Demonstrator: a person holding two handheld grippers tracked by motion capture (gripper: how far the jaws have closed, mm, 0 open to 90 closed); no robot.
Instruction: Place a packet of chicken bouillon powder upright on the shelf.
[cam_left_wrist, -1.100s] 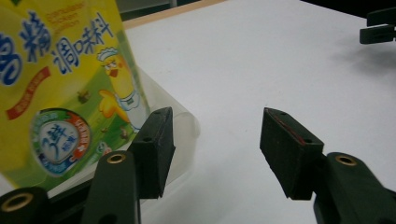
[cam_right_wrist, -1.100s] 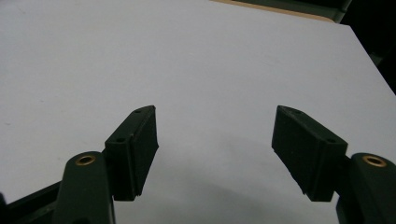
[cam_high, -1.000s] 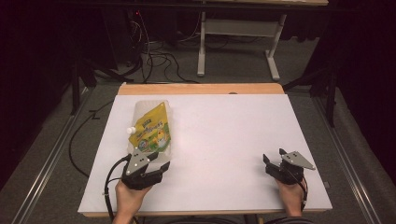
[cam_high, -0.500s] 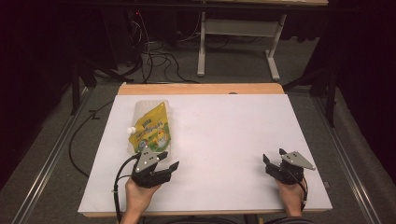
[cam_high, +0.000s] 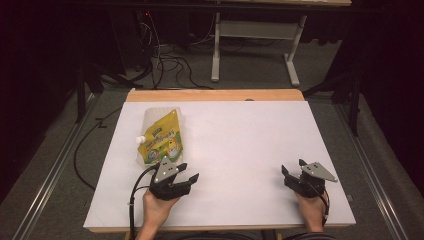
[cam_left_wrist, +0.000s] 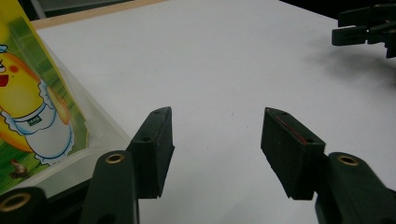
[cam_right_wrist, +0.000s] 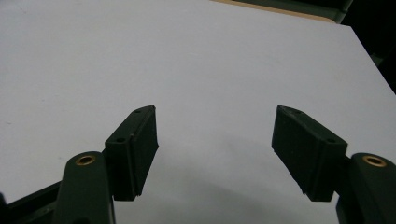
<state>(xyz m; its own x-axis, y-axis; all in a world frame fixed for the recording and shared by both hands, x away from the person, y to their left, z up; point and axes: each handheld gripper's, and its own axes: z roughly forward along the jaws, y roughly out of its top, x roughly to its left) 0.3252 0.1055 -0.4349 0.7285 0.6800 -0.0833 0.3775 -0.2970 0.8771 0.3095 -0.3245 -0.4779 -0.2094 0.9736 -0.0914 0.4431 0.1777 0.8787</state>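
Observation:
A yellow-green spouted pouch (cam_high: 159, 138) with a cartoon chick print lies flat on the white table (cam_high: 240, 135) at the left; its white cap points left. The left gripper view has the pouch (cam_left_wrist: 32, 116) at its left edge. My left gripper (cam_high: 186, 176) rests just below the pouch's near end, jaws open and empty, pointing right. In its own view the left gripper (cam_left_wrist: 217, 144) has bare table between the pads. My right gripper (cam_high: 292, 169) sits near the front right of the table, open and empty, as its own view (cam_right_wrist: 215, 149) confirms.
A wooden strip (cam_high: 215, 95) borders the table's far edge. Cables (cam_high: 165, 60) and a grey desk frame (cam_high: 255, 40) stand on the floor beyond. Metal rails (cam_high: 55, 165) run along the floor on both sides.
My left gripper has slid right and toward the front edge, off the pouch's near end, leaving the pouch lying on the table. The right gripper has stayed put.

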